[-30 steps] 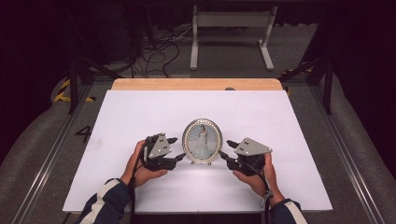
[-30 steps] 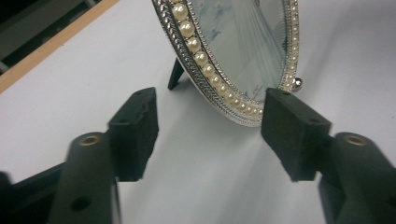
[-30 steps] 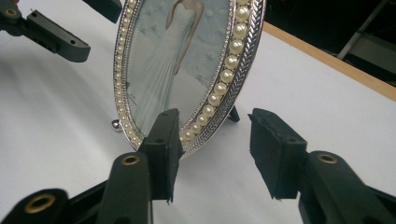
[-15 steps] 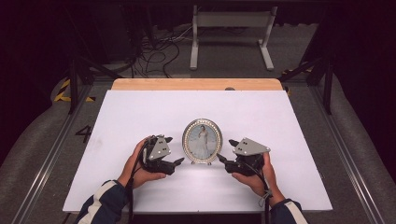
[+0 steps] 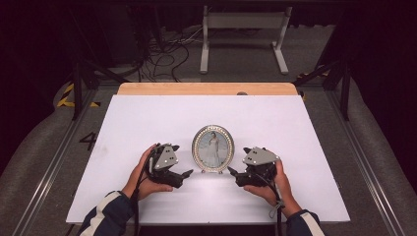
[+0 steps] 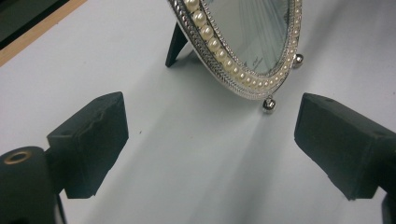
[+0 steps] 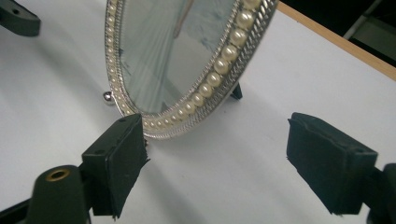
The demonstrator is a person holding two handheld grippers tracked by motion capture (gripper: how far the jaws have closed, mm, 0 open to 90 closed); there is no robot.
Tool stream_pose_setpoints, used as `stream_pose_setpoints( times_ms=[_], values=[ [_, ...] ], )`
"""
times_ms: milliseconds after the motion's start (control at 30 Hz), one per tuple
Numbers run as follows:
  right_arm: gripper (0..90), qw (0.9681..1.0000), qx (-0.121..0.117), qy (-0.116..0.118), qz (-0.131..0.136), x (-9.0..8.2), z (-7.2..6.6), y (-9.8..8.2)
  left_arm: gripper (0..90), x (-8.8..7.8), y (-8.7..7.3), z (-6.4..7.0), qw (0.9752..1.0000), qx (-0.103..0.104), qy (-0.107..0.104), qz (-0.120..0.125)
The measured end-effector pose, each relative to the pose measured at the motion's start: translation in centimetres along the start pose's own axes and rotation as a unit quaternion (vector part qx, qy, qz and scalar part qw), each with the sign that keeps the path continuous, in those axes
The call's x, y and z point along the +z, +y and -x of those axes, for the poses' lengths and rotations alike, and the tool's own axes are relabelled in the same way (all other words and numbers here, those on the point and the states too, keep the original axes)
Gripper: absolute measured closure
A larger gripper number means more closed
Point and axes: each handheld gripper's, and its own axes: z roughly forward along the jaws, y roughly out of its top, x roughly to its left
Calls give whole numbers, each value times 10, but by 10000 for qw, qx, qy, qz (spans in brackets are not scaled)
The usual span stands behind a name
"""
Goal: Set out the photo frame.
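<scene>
Both grippers, left at 9 o'clock and right at 3 o'clock of the upright oval picture frame mid-surface, just opened jaws, nothing held; glass likely fragile, tippy—grip the beaded rim.

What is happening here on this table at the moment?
A person holds a gripper in each hand beside an oval pearl-rimmed picture frame that stands upright on the white table. The left gripper and the right gripper have both just been opening, and nothing is between their jaws. The frame stands free on its feet and back prop.
</scene>
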Motion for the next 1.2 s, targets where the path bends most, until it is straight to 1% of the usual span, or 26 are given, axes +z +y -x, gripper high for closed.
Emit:
stream_pose_setpoints(
  times_ms=[33,133,167,200,300,400,533,600,633,700,733,767,867,933,1000,1033,1067,1133,1167,1200],
  values=[
    [197,10000,45,18,-1,0,1,-1,99,-3,-2,-1,10000,-52,-61,46],
    [191,10000,70,-8,-19,-1,3,-3,87,-5,-4,-2,9999,-91,-63,57],
    [189,10000,61,-24,-17,-2,4,-4,87,-7,-6,-2,9998,-138,-119,77],
    [188,10000,62,-21,-20,-2,4,-4,83,-8,-7,-2,9998,-157,-111,61],
    [185,10000,-40,-52,-46,-4,3,-6,78,-10,-11,-2,9998,-176,-129,35],
    [182,9998,-102,-130,-72,-5,2,-9,78,-11,-14,-1,9999,-138,-75,-55],
    [181,9997,-123,-210,-94,-8,3,-13,80,-16,-18,0,9999,-121,-34,-43],
    [181,9996,-132,-236,-113,-10,4,-15,80,-19,-19,0,9999,-64,41,-89],
    [181,9995,-136,-251,-137,-11,5,-16,80,-21,-20,1,9999,2,98,-113],
    [181,9995,-120,-265,-132,-11,5,-16,80,-23,-21,1,9999,11,120,-92],
    [181,9994,-115,-291,-129,-13,7,-18,82,-24,-22,1,9999,-30,128,-59],
    [181,9994,-107,-305,-117,-14,7,-19,82,-25,-23,1,9999,2,148,-84],
    [181,9993,-101,-332,-124,-17,9,-22,88,-30,-29,-1,9998,-55,194,-73],
    [181,9993,-93,-342,-120,-18,9,-22,92,-32,-31,-1,9997,-51,215,-87],
    [181,9993,-64,-357,-123,-21,11,-25,92,-36,-35,-3,9996,-121,240,-72],
    [181,9991,-50,-405,-110,-23,12,-27,95,-37,-36,-4,9996,-132,245,-79],
    [181,9991,-8,-417,-93,-24,13,-28,99,-41,-40,-5,9994,-150,300,-113],
    [181,9990,4,-439,-90,-26,14,-29,100,-43,-42,-5,9993,-171,319,-123],
    [182,9990,46,-438,-76,-28,16,-31,104,-45,-44,-6,9992,-150,335,-132],
    [181,9990,60,-444,-75,-29,16,-32,105,-48,-46,-6,9991,-195,370,-95]
  ],
)
